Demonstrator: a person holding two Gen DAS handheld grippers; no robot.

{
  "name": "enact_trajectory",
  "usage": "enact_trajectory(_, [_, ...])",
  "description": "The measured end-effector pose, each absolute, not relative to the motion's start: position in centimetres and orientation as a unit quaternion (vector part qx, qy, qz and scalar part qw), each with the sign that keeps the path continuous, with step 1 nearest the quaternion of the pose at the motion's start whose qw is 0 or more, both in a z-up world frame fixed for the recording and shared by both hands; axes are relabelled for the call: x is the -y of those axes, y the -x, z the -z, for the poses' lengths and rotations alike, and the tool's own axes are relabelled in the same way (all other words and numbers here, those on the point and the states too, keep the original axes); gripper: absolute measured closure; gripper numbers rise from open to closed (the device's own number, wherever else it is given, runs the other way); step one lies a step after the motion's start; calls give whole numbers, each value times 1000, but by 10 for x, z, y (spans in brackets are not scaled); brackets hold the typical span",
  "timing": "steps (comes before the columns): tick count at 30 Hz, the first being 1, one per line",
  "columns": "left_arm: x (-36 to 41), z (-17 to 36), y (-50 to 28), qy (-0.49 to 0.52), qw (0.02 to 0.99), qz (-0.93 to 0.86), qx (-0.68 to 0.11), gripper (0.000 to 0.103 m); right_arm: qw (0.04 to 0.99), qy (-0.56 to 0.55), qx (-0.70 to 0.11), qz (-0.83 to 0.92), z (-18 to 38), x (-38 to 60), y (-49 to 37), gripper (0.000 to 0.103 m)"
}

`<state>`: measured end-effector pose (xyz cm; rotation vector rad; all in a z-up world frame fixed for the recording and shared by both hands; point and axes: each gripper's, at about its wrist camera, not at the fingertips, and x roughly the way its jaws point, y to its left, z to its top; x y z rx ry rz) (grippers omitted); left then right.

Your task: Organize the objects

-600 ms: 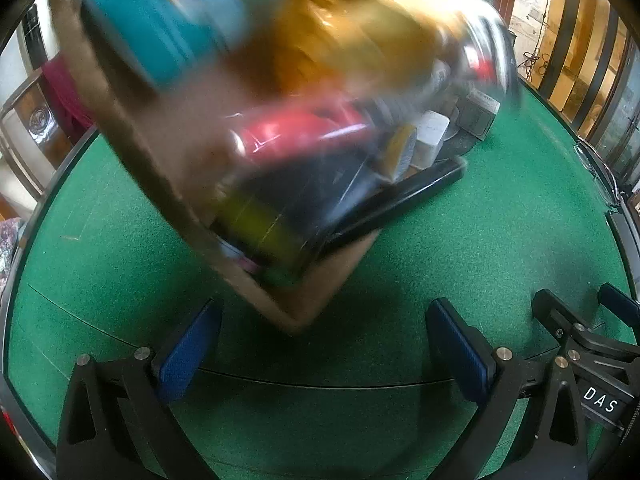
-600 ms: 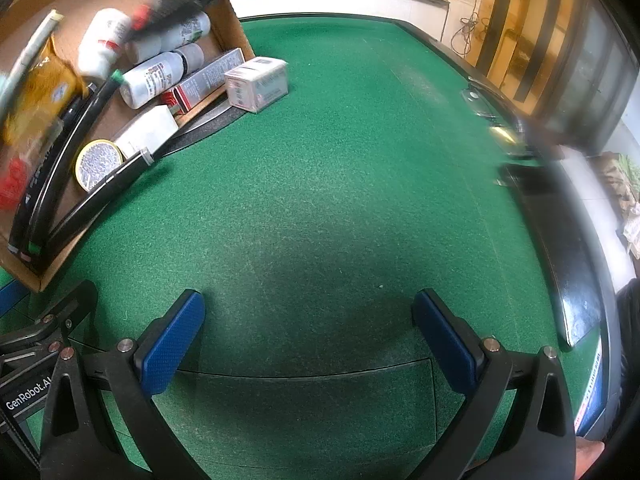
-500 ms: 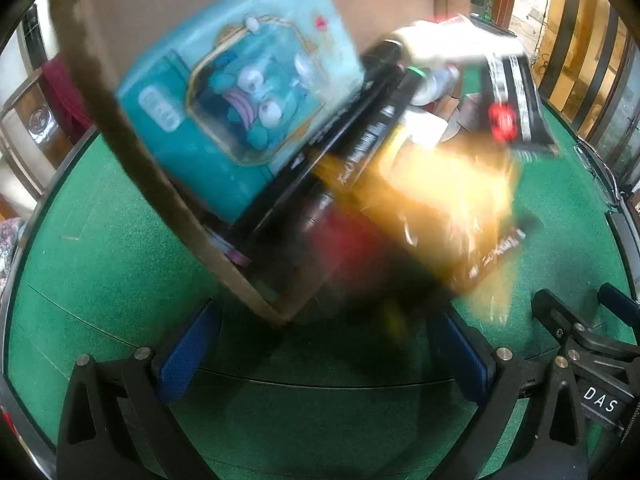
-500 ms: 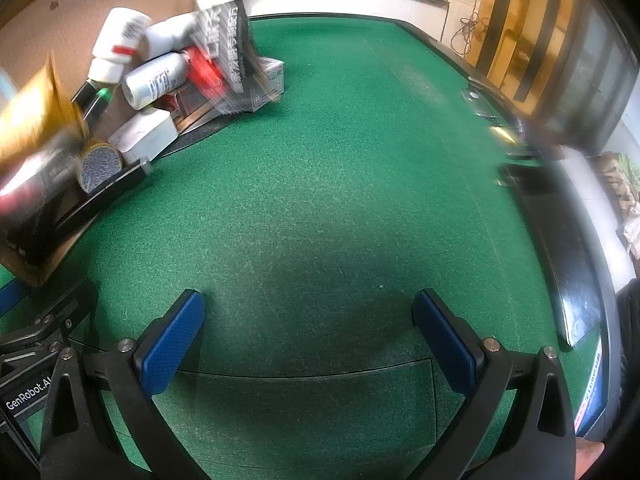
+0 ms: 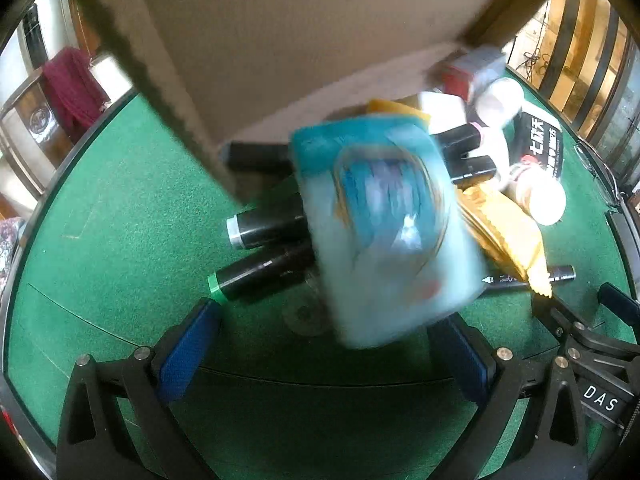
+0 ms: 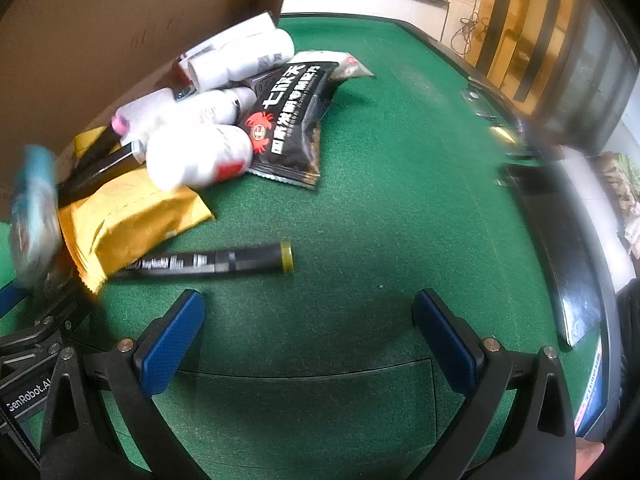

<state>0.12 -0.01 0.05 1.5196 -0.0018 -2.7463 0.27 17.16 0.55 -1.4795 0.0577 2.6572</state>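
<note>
A tipped cardboard box (image 5: 304,40) hangs over the green table, also seen in the right wrist view (image 6: 100,40). Its contents lie in a heap: a blurred teal packet (image 5: 384,232), a yellow packet (image 6: 132,216), a black snack bag (image 6: 292,120), white bottles (image 6: 200,156), black markers (image 5: 264,224) and one marker lying apart (image 6: 212,262). My left gripper (image 5: 324,352) is open and empty just before the heap. My right gripper (image 6: 312,336) is open and empty near the lone marker.
The green felt table (image 6: 400,200) has a dark raised rim (image 6: 560,240) on the right. A flat round lid (image 5: 304,314) lies under the teal packet. A chair with a maroon cloth (image 5: 72,84) stands beyond the table's left edge.
The box has tipped up and its contents have spilled onto the felt. The teal packet is still falling. Both grippers have stayed in place and open.
</note>
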Motion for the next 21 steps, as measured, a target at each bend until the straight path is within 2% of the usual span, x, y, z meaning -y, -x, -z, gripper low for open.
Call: enact_trajectory(21, [0, 0, -1, -485, 1, 875, 1, 1, 50, 486, -19, -872, -2, -172, 1, 0])
